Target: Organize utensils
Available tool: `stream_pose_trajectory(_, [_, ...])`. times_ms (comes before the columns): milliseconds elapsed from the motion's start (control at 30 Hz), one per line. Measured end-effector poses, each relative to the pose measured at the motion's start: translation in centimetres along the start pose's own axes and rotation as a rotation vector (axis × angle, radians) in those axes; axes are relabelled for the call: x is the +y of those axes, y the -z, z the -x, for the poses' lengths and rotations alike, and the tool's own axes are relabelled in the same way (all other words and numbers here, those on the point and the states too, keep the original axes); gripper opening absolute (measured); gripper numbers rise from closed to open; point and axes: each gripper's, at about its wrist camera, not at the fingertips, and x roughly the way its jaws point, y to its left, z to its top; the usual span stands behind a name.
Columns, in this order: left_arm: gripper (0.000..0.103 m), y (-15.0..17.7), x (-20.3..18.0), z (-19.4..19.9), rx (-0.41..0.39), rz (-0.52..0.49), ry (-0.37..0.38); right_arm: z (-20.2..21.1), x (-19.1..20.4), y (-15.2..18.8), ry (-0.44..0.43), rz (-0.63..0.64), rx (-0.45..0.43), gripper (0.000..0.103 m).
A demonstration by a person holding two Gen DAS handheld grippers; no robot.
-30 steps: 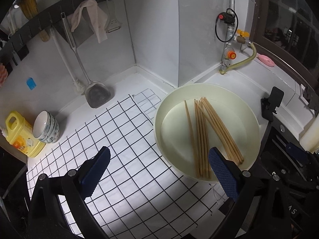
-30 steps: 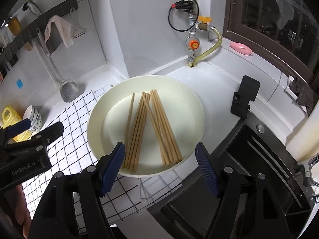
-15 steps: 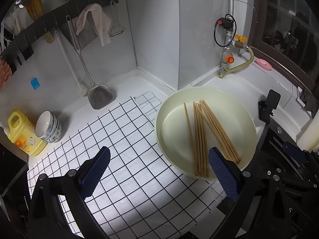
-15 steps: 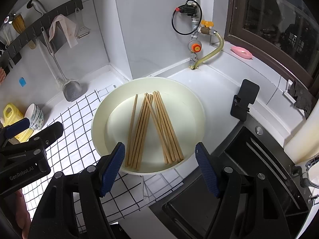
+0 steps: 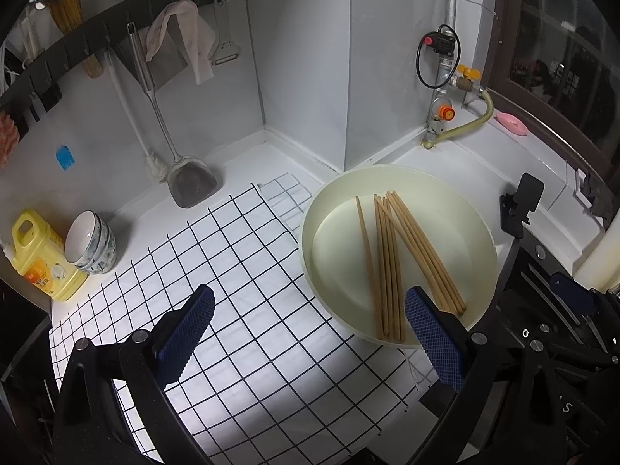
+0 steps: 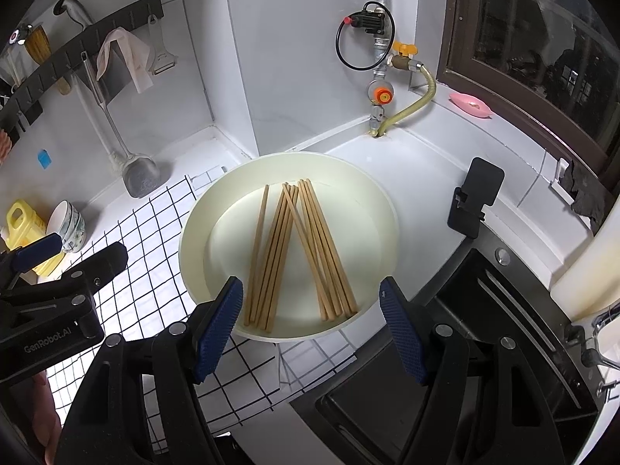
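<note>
Both tools hang with their blue pads spread wide and nothing between them. The right tool [image 6: 310, 329] hovers directly above the near rim of a cream basin [image 6: 372, 197], so the wooden chopsticks [image 6: 298, 252] lie just ahead of it and below. The left tool [image 5: 310, 333] sits over the checked mat [image 5: 240, 310], with the same basin ahead and to its right. Inside the basin the chopsticks rest loose on the bottom in a rough fan: one lone stick furthest left, a cluster beside it, then a second cluster slanting right, the far tips meeting and at least one stick crossing over. Further out, beyond the left tool, a wall rail [image 5: 116, 11] carries a hanging spatula [image 5: 186, 178], a cloth and a peeler, and a holder with similar sticks [image 5: 66, 4] hangs at its far left end. Judging by this, the sticks are gathered in one vessel but not aligned or stowed, so sorting seems to remain; whether the basin is their source or their destination cannot be settled here.
</note>
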Motion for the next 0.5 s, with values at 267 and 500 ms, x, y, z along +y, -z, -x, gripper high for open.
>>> stream_pose_trajectory(267, [0.097,0.0,0.16,-0.18,0.008,0.004,-0.007,-0.02,0.03,-0.03,-0.001,0.002,0.001,0.07])
stream_pose_trajectory(500, [0.097,-0.02,0.47,-0.56,0.027,0.012,-0.022,-0.19,0.02,-0.06,-0.007,0.006,0.003,0.07])
